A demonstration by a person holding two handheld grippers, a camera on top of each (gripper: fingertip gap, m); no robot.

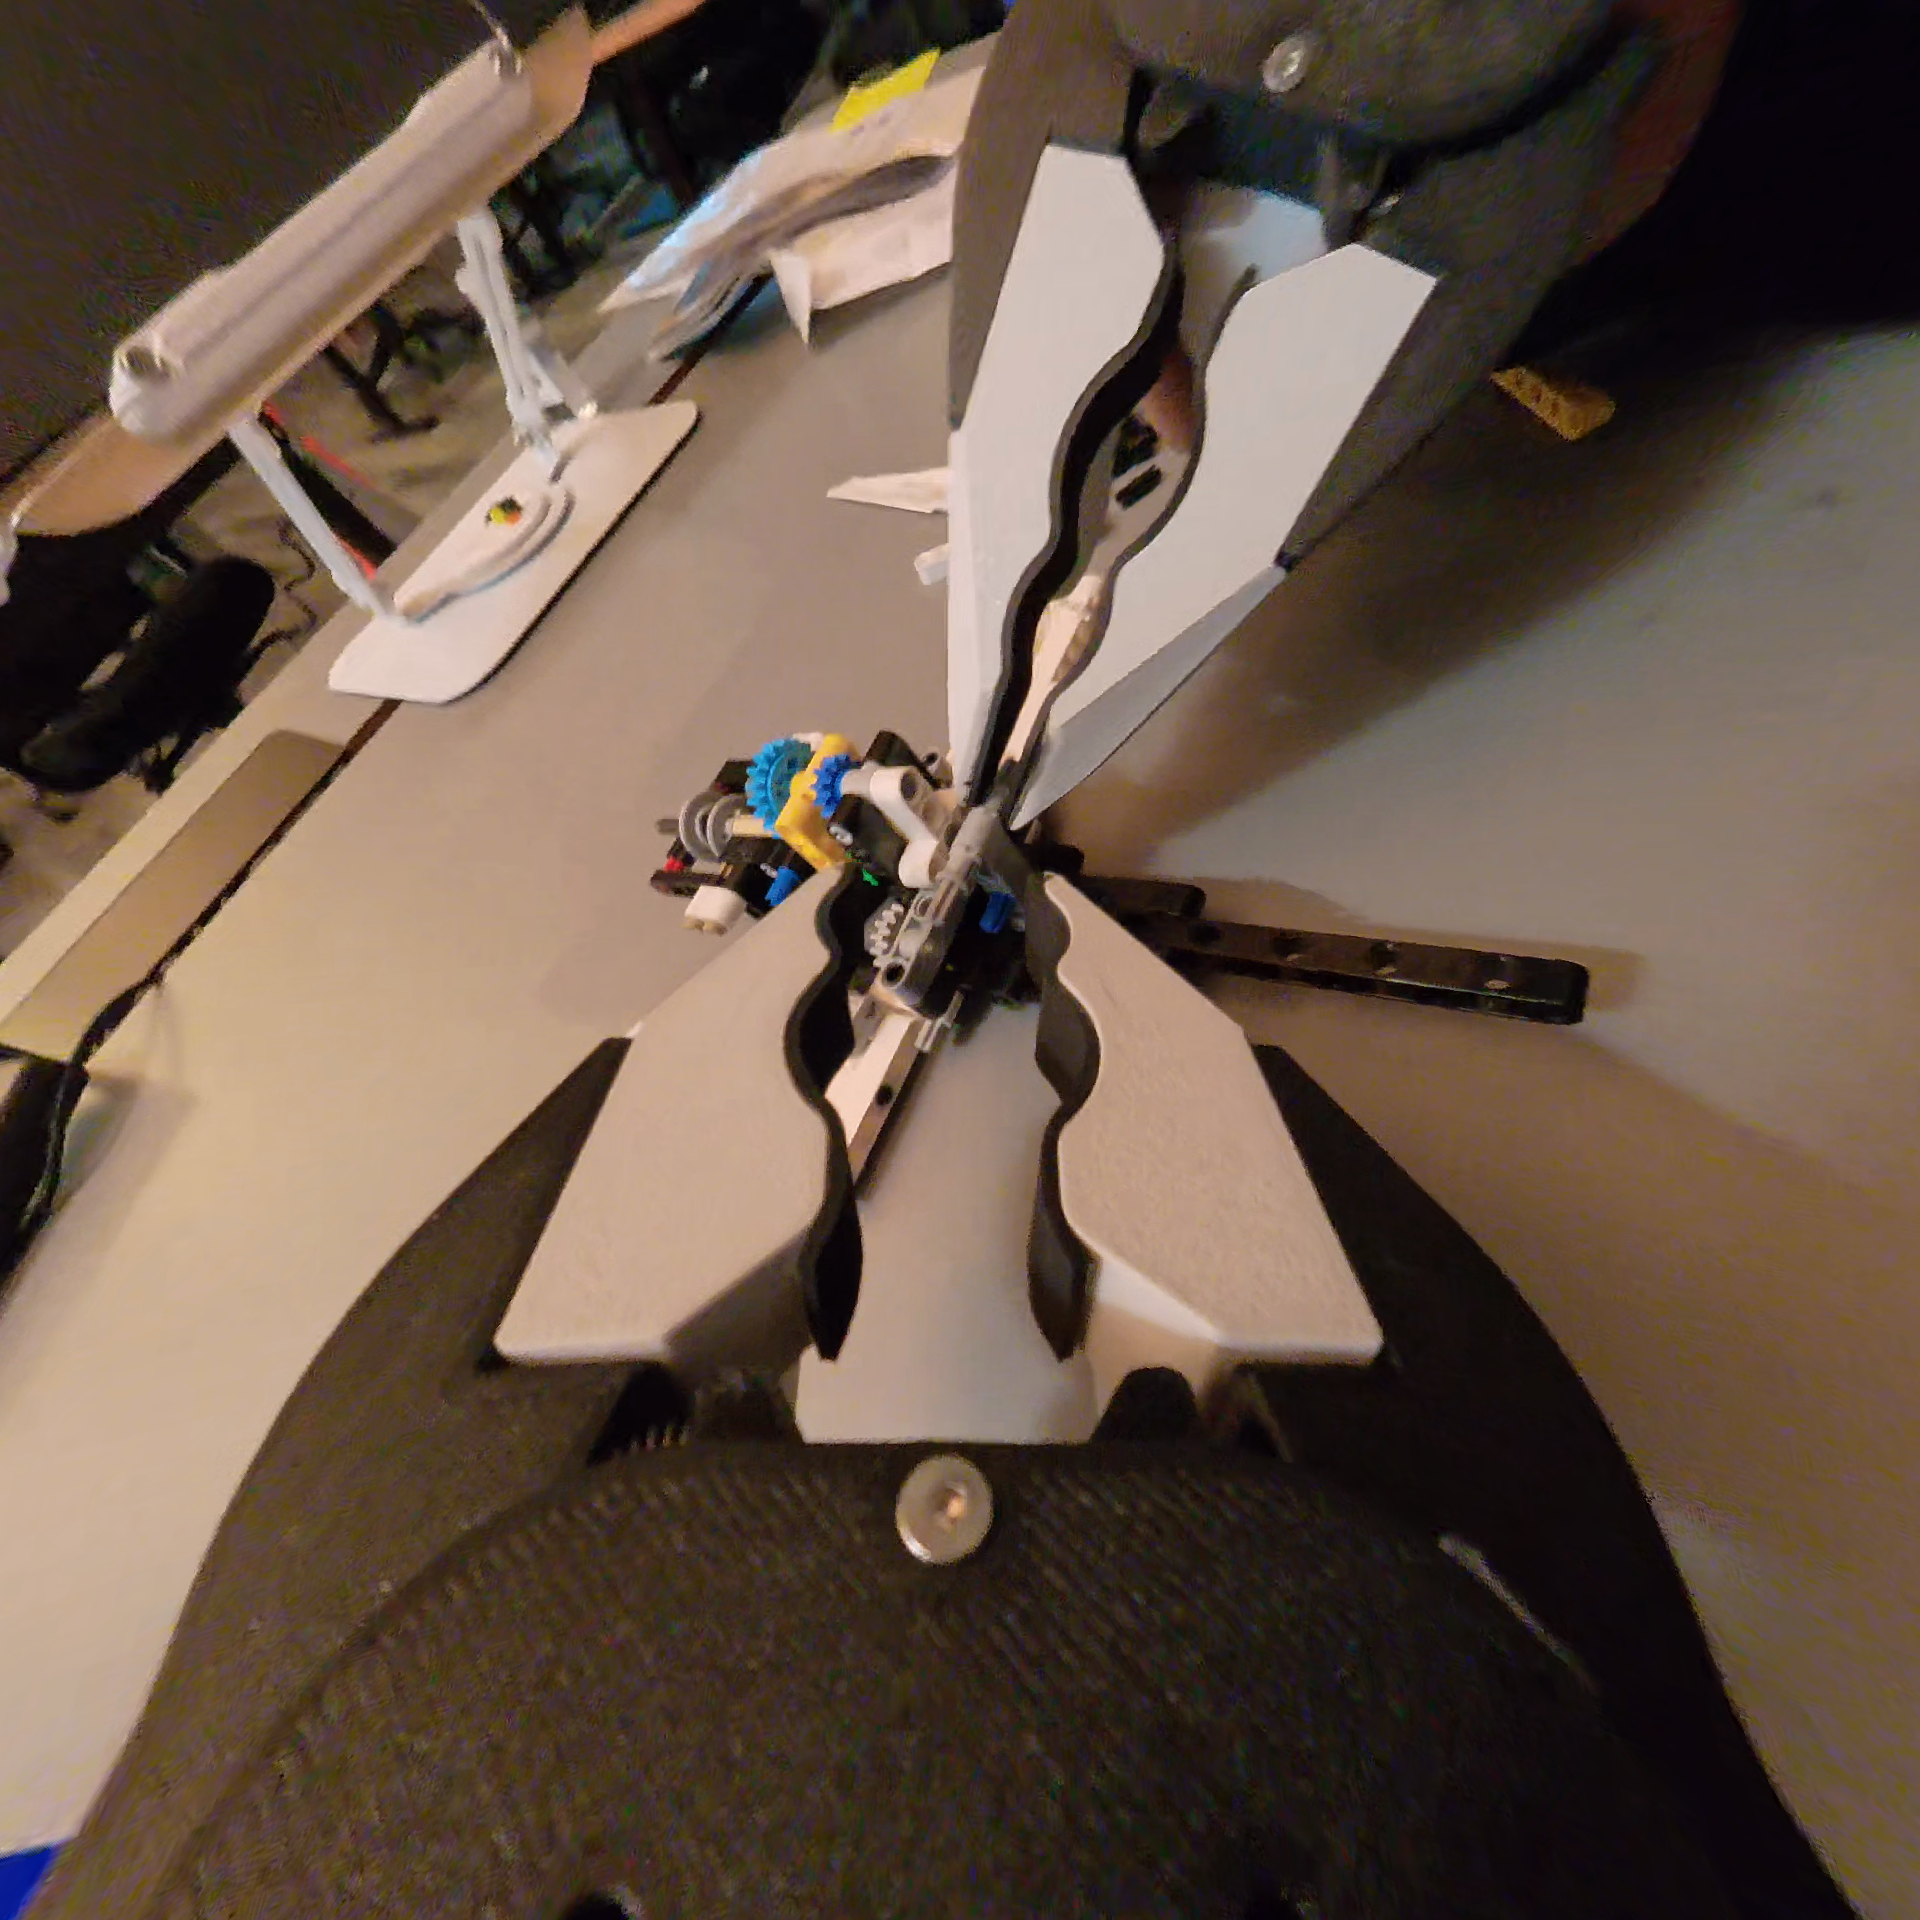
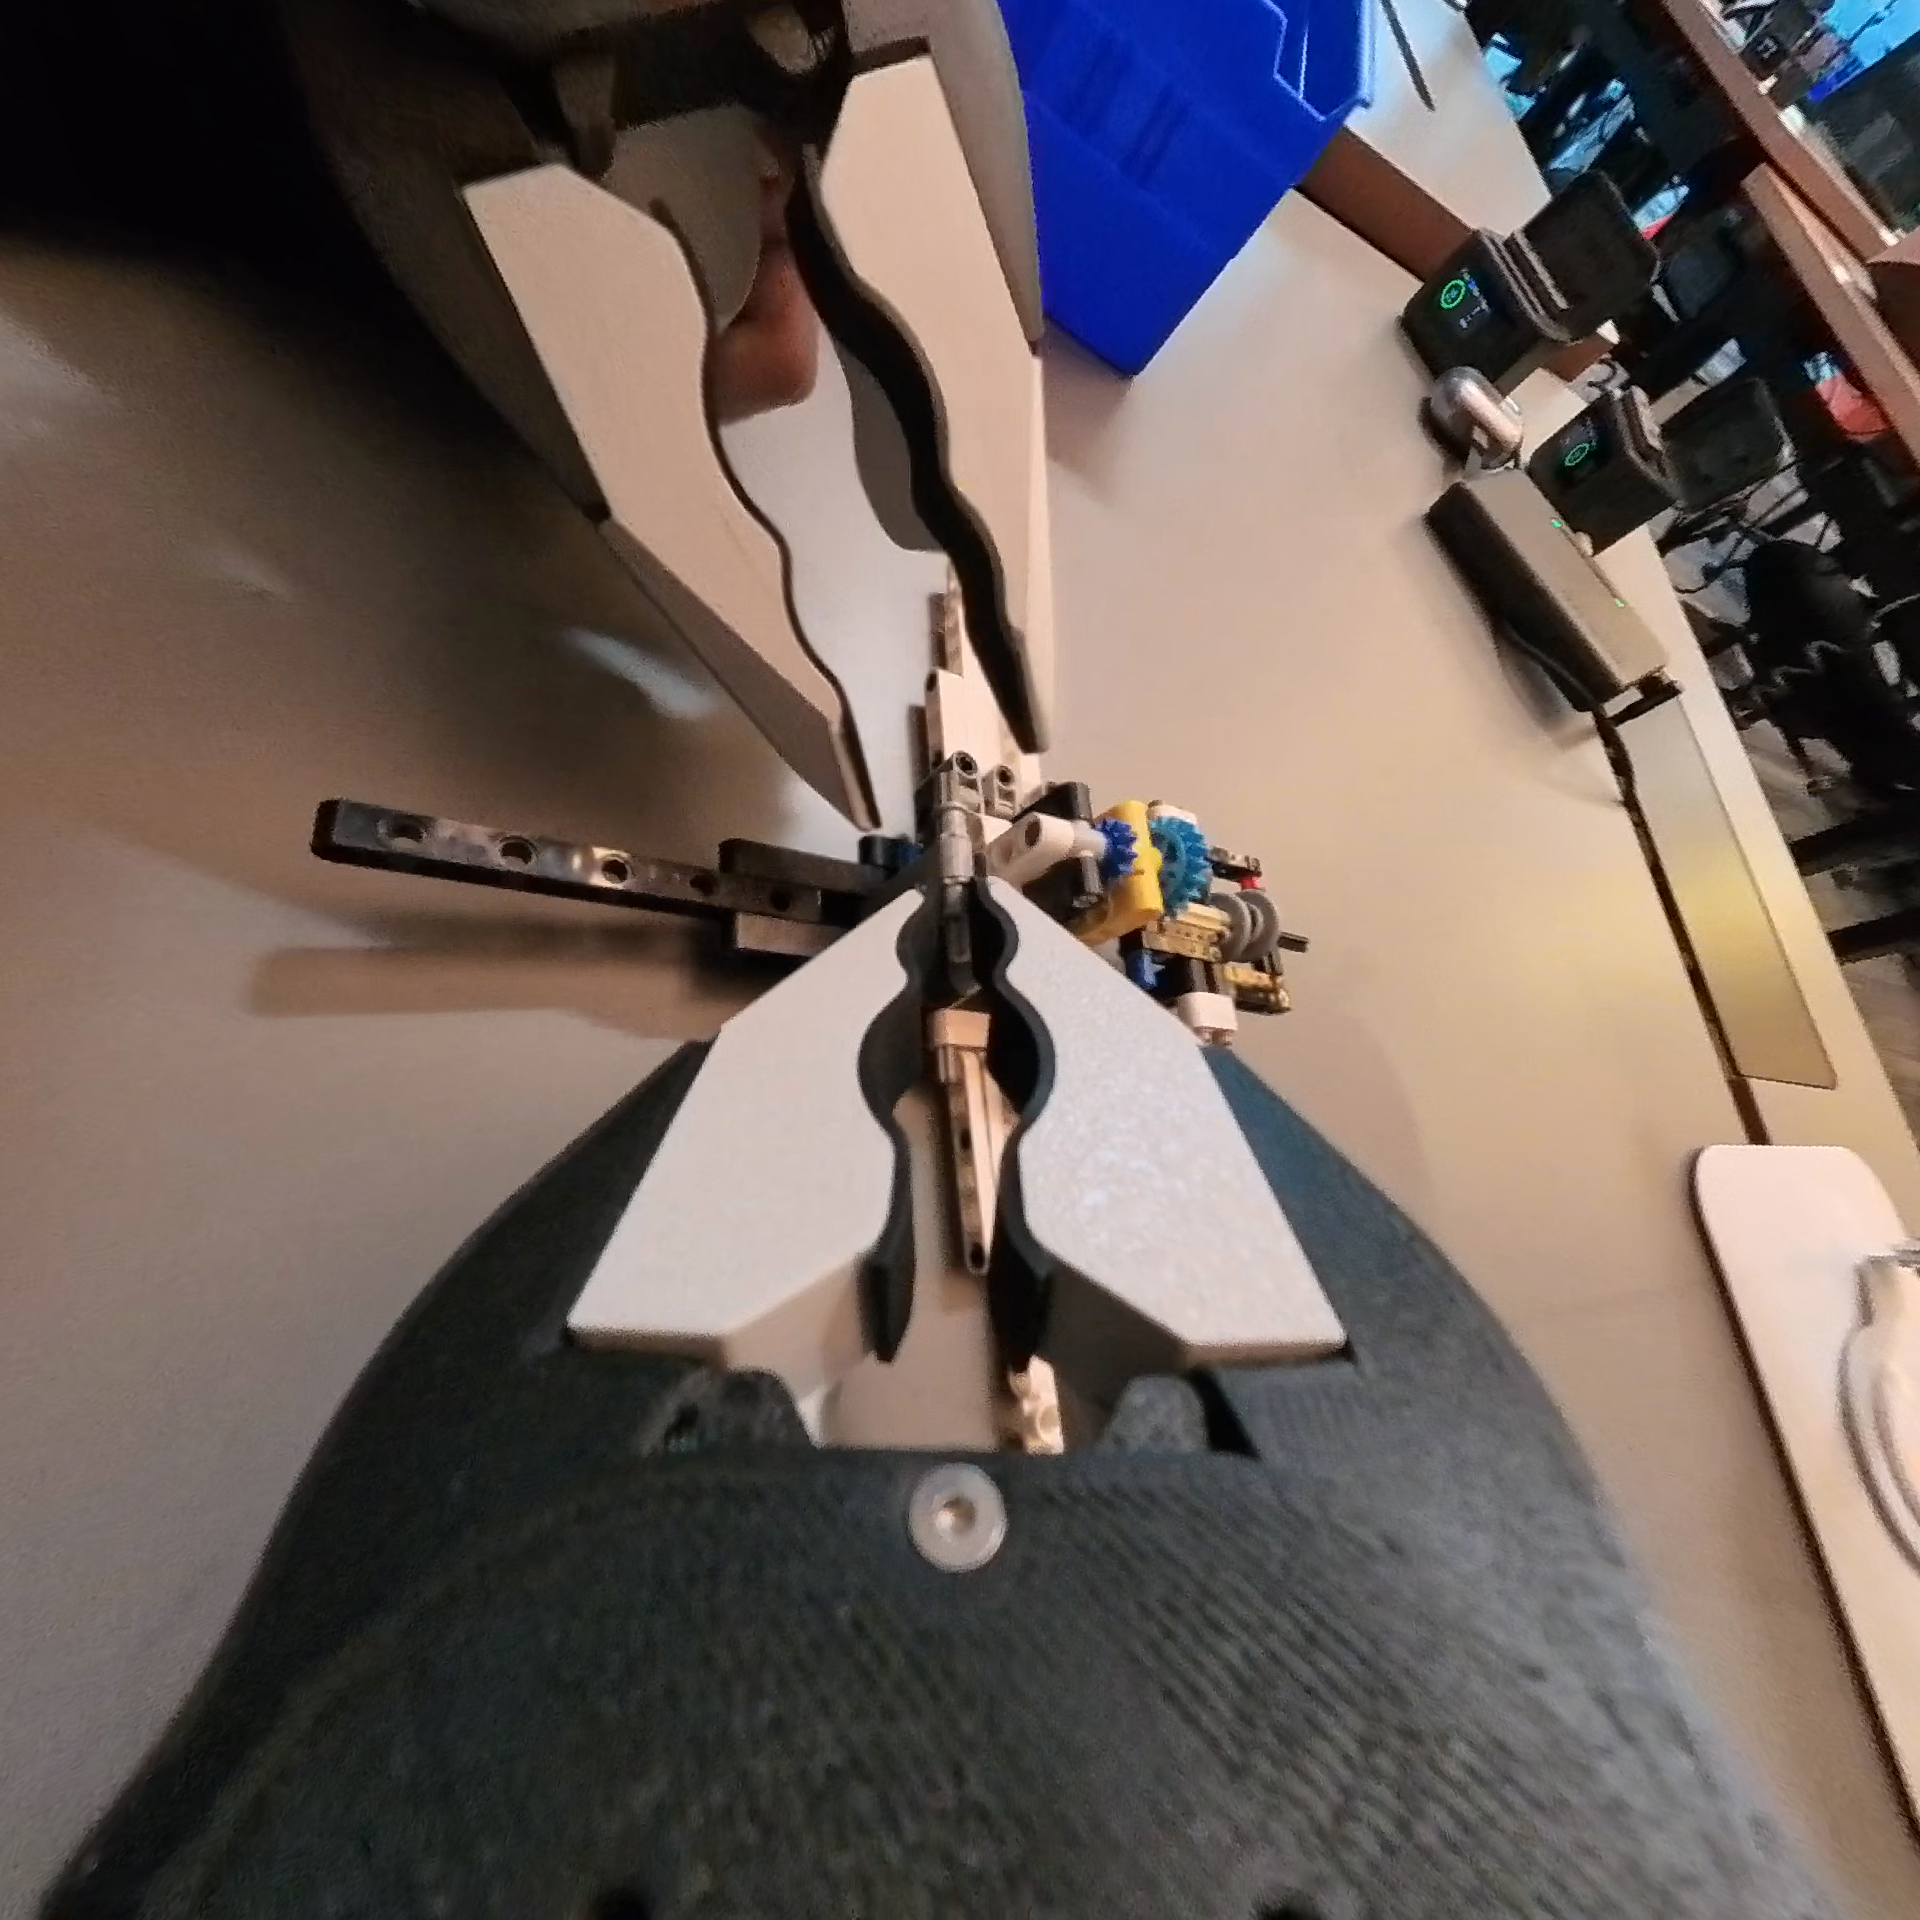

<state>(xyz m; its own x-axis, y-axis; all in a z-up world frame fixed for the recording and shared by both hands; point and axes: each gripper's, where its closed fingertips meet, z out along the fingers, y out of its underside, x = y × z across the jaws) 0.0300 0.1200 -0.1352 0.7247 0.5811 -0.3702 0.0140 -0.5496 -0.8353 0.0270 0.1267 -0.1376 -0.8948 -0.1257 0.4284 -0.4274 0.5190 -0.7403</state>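
Note:
A toy brick model [image 1: 810, 821] with blue gears, a yellow block and a long black beam [image 1: 1382, 961] lies on the pale table [image 1: 520, 1039]. My left gripper [image 1: 935, 909] straddles the model's black middle and a white beam; its jaws stand apart and the pads do not press on it. In the right wrist view the left gripper [image 2: 940, 779] comes in from the top with table showing between its fingers and the beam. My right gripper [image 2: 961, 904] is shut on a thin grey rod [image 2: 956, 831] of the model [image 2: 1143, 862]. The right gripper also shows in the left wrist view [image 1: 987, 805], pinched on that rod.
A white desk lamp [image 1: 343, 239] and its base [image 1: 540, 551] stand at the left, with papers [image 1: 821, 218] behind. A small yellow piece [image 1: 1553, 400] lies at the right. A blue bin [image 2: 1164, 156], devices with green lights [image 2: 1455, 301] and a flat dark box [image 2: 1548, 592] line the far side. The tips of both grippers are at nearly the same place.

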